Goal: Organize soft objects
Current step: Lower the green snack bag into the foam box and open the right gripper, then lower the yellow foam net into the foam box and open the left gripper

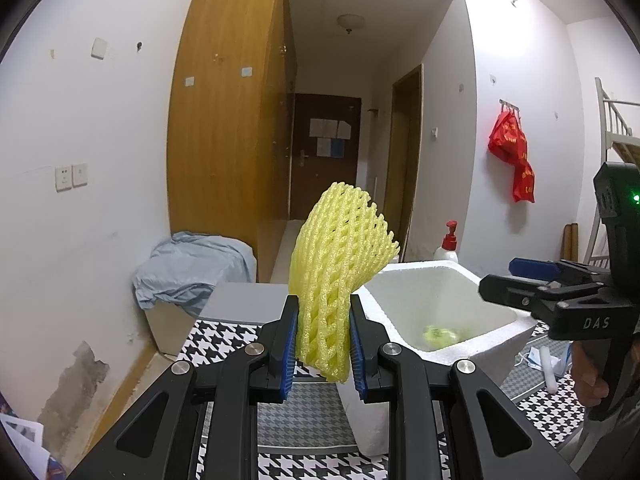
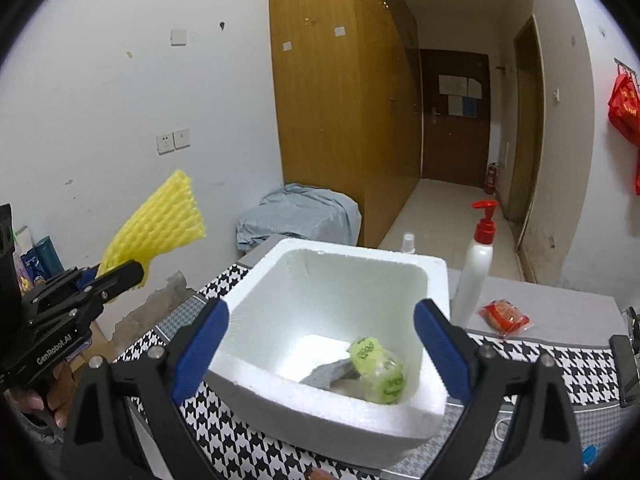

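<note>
The left gripper (image 1: 323, 338) is nearly closed and pinches a yellow foam fruit net (image 1: 340, 264), which stands up above the houndstooth-patterned table (image 2: 560, 364), left of the white foam box (image 2: 320, 420). The right gripper (image 2: 320, 340) is wide open and empty over this box, where a green-printed packet (image 2: 378, 370) and a grey cloth (image 2: 330, 374) lie.

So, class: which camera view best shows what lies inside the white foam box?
The right wrist view: it looks down into the white foam box, showing a green-printed packet and grey piece. The left wrist view shows only a green blur.
</note>
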Demonstrator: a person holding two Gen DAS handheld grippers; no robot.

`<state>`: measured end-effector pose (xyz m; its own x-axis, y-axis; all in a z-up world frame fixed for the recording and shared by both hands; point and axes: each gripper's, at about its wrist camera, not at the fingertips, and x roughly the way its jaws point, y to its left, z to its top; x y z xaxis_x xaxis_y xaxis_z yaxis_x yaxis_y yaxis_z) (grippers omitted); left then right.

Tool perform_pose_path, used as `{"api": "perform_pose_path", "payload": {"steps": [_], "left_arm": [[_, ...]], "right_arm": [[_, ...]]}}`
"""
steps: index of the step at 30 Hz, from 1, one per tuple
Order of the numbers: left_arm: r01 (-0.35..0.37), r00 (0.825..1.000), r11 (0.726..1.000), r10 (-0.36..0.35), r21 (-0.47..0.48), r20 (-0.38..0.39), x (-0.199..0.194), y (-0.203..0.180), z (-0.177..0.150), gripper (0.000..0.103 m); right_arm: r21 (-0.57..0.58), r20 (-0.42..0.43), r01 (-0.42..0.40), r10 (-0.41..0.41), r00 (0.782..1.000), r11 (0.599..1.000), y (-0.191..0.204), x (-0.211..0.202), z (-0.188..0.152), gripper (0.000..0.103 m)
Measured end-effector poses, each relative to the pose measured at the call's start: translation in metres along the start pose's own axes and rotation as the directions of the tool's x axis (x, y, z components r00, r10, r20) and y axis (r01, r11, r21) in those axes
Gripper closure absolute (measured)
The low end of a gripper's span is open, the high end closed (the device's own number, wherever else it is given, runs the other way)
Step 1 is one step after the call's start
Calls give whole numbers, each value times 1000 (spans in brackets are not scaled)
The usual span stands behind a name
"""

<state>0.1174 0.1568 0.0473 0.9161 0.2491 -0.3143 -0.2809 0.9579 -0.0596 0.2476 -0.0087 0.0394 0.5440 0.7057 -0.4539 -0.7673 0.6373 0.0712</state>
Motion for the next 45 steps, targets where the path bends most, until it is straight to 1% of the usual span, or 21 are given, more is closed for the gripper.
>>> {"api": "perform_pose_path", "payload": {"steps": [15, 29, 37, 41, 45], "left_arm": [[35, 999, 999, -35, 14, -13, 11, -5, 5, 79], [90, 996, 995, -89, 39, -28, 23, -22, 13, 79], [132, 990, 990, -130, 58, -47, 34, -40, 16, 79], [145, 988, 988, -141, 58, -66, 42, -48, 16, 79], [150, 986, 986, -145, 66, -83, 48, -59, 17, 79]], "right_arm": [[22, 19, 19, -20, 1000, 1000, -13, -16, -5, 7], [41, 21, 80, -81, 997, 996, -35, -35, -15, 7], [69, 22, 111, -113, 993, 991, -52, -48, -24, 7], [79, 23, 127, -130, 991, 989, -59, -54, -28, 7], [86, 26, 127, -129, 991, 988, -69, -59, -33, 7]]}}
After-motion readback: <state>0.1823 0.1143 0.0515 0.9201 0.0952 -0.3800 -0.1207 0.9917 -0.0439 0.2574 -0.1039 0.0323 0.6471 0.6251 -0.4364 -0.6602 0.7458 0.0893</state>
